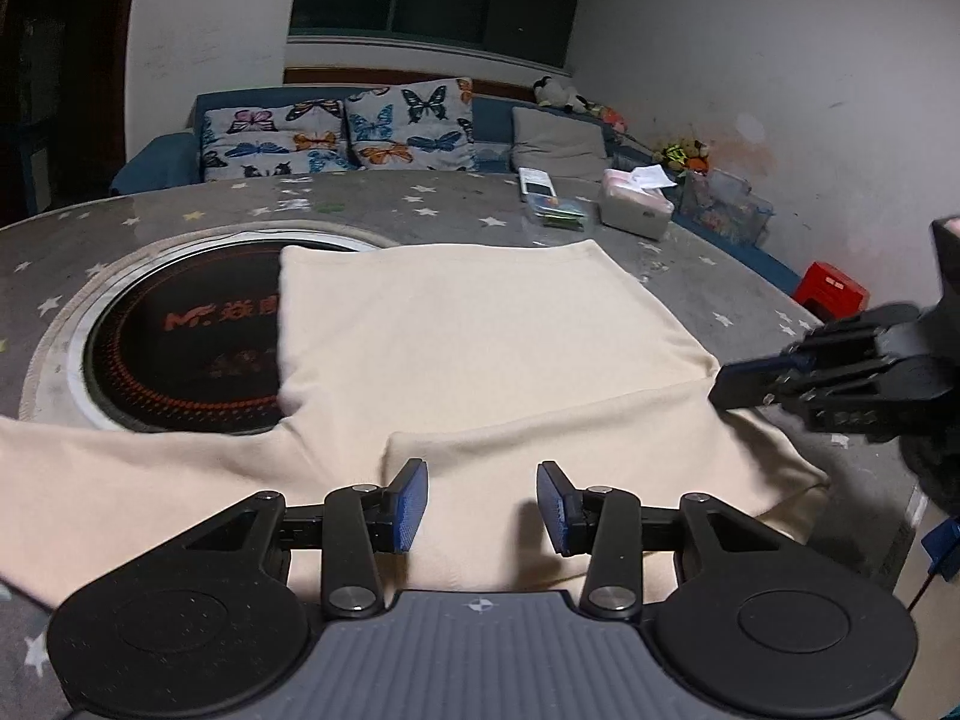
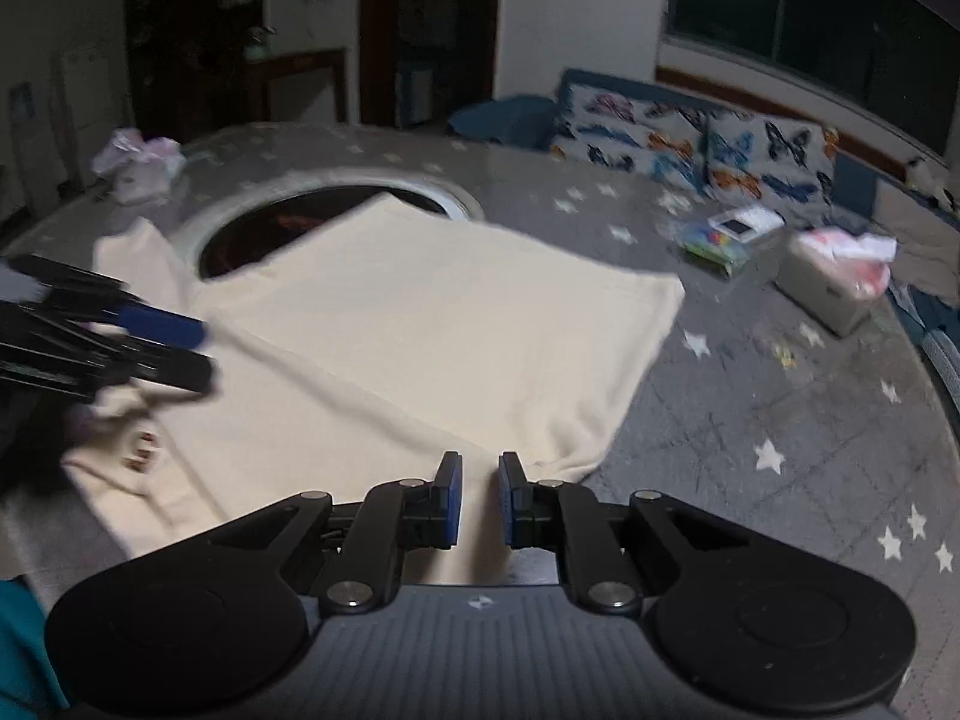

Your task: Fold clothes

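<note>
Cream garment (image 1: 480, 330) part-folded on table (image 1: 180, 210); sleeve at 9 o'clock unfolded. Left gripper (image 1: 483, 504) apart, nothing clamped. Right gripper (image 2: 480, 498) nearly together, grip on cloth not discernible.

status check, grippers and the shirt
Left gripper open over cream shirt. Right gripper shut at its near edge. Shirt half folded, partly over the cooktop. Nothing blocking.

A round table (image 1: 420, 210) covered in grey star-print cloth is seen ahead of the tool. A cream garment (image 1: 480, 330) is spread on it, partly over an inset cooktop (image 1: 180, 348); beyond lie a tissue box (image 1: 636, 210) and small packets (image 1: 555, 213).
</note>
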`<action>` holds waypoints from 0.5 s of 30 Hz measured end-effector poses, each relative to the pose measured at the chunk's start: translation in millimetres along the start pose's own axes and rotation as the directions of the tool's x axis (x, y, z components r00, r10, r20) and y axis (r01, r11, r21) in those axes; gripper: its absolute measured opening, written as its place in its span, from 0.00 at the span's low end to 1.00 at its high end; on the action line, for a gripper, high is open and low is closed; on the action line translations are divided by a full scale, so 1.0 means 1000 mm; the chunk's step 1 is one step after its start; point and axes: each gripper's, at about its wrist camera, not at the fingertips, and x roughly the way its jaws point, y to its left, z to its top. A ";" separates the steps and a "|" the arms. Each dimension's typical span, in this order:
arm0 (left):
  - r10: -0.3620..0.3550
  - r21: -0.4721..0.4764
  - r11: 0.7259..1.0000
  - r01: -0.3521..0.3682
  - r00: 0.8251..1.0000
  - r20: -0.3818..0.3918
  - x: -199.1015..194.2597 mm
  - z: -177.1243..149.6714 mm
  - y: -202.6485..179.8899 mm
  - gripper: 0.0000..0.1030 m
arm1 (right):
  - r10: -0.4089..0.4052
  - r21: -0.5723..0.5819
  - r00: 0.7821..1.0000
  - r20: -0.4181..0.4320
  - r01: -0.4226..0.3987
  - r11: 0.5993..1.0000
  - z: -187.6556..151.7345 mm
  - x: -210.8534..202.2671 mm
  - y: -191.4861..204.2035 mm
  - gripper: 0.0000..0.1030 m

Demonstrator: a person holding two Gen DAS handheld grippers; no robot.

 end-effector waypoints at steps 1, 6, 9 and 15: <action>0.006 -0.005 1.000 -0.006 1.000 0.001 -0.002 0.000 0.002 0.43 | 0.000 0.005 1.000 0.001 0.000 1.000 -0.001 0.001 0.000 0.11; 0.044 -0.079 0.996 -0.041 0.999 0.032 -0.016 -0.002 0.019 0.43 | 0.006 0.002 0.999 0.034 -0.006 1.000 0.004 -0.008 0.013 0.31; 0.077 -0.118 0.990 -0.073 0.996 0.033 -0.021 -0.006 0.028 0.43 | 0.041 -0.025 0.998 0.043 -0.040 0.999 0.006 -0.008 0.028 0.35; 0.154 -0.152 0.978 -0.144 0.987 0.054 -0.045 -0.019 0.046 0.43 | 0.104 -0.090 0.994 0.023 -0.101 0.991 0.011 0.001 0.060 0.42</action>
